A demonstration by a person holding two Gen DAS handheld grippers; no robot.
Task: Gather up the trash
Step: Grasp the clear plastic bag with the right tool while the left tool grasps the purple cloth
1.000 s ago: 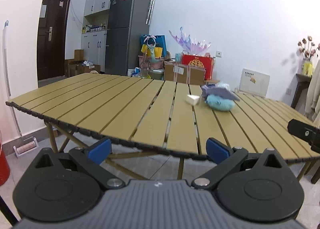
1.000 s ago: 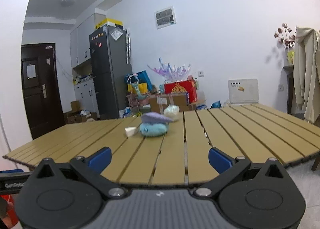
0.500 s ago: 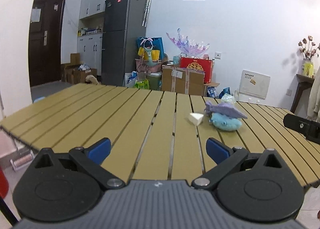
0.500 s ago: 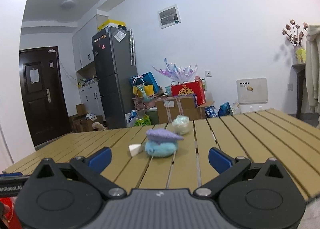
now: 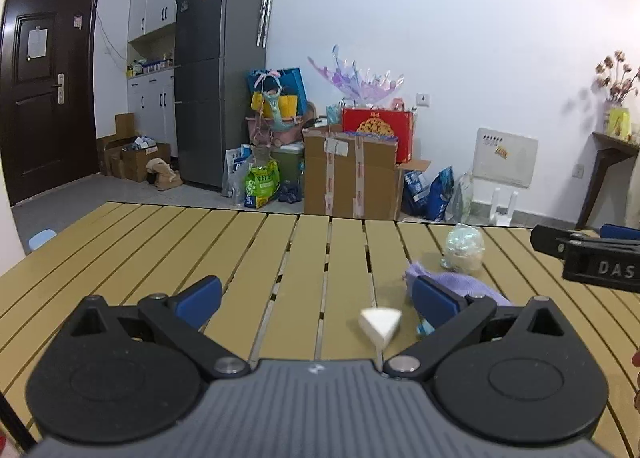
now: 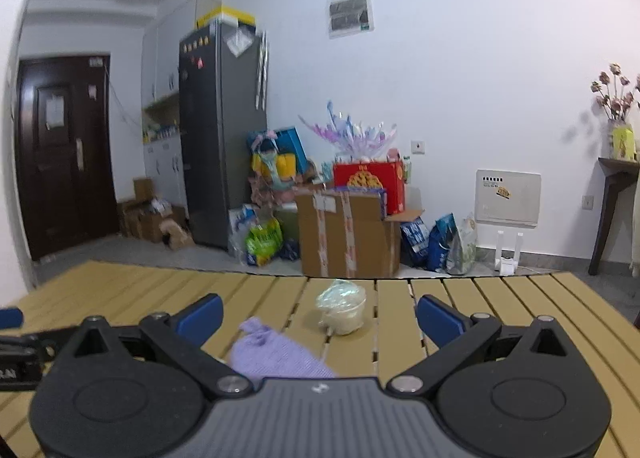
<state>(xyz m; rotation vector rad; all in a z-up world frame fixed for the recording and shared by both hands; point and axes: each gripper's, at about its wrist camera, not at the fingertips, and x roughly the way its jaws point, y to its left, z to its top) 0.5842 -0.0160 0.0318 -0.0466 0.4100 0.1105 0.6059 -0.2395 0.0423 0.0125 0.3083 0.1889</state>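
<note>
A white wedge-shaped scrap (image 5: pixel 380 325) lies on the slatted wooden table (image 5: pixel 160 242), between my left gripper's fingertips and nearer the right one. My left gripper (image 5: pixel 316 300) is open and holds nothing. A purple cloth over a blue lump (image 5: pixel 460 284) lies just right of the scrap, partly behind my right finger. A crumpled clear wrapper ball (image 5: pixel 464 248) sits farther back. In the right wrist view my right gripper (image 6: pixel 318 318) is open, with the purple cloth (image 6: pixel 276 354) close below it and the wrapper ball (image 6: pixel 342 312) between its fingertips, farther off.
The right gripper's body (image 5: pixel 588 260) pokes in at the right edge of the left wrist view. Beyond the table's far edge stand a grey fridge (image 5: pixel 220 74), cardboard boxes (image 5: pixel 352 178), bags and a dark door (image 5: pixel 48 90).
Both grippers have moved forward over the table. The white scrap, cloth and wrapper ball are now much closer; both stay open.
</note>
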